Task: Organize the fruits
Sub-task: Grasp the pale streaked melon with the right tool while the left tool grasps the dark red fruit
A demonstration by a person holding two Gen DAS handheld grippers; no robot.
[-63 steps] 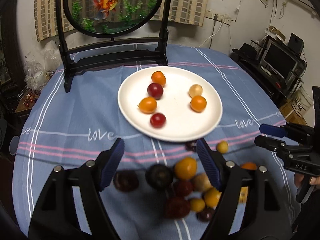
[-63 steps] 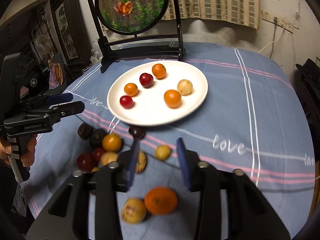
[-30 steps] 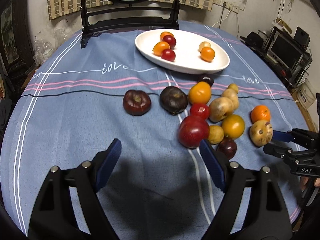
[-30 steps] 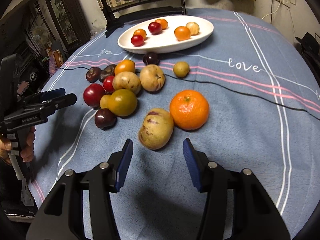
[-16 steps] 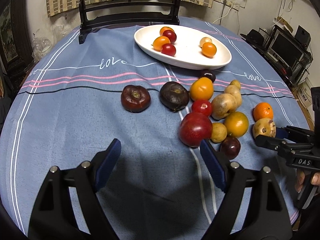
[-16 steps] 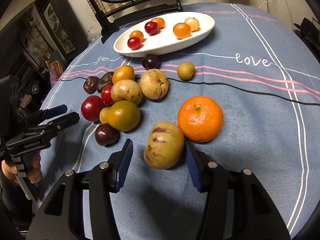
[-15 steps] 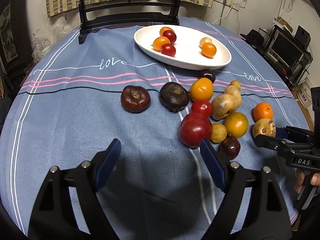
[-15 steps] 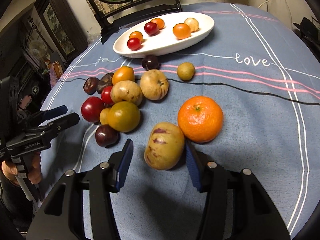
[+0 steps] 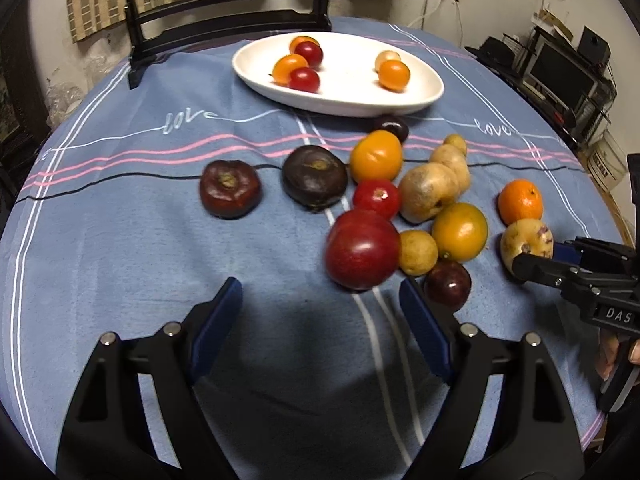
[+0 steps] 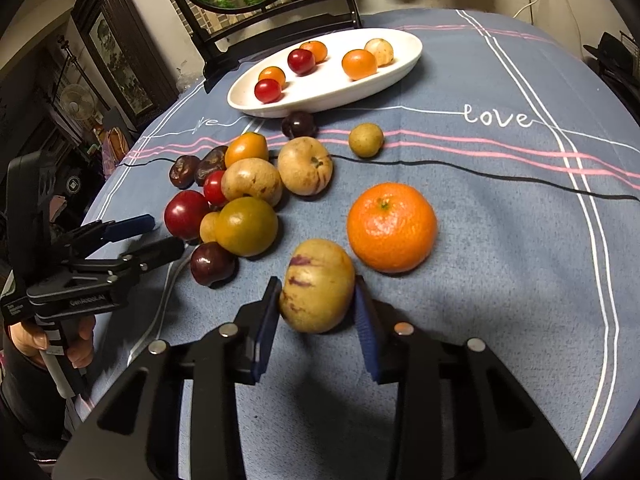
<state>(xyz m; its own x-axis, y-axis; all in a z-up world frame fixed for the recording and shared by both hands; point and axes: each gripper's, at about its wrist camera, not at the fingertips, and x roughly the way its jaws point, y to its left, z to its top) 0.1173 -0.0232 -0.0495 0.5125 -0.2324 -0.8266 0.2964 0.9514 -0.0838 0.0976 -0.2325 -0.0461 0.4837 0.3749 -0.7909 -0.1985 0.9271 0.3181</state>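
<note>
Yellow purple-streaked oval melon (image 10: 316, 286) sits between my right jaws, barely pinched; its rounded skin could slip sideways into the orange tangerine (image 10: 392, 227), while my left jaws gape empty

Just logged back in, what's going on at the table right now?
The right gripper has closed its blue pads around the yellow, purple-streaked fruit beside the mandarin orange. The left gripper hangs open, empty, near the big red plum. Six small fruits sit on the white oval plate; the rest lie on the blue tablecloth.
</note>
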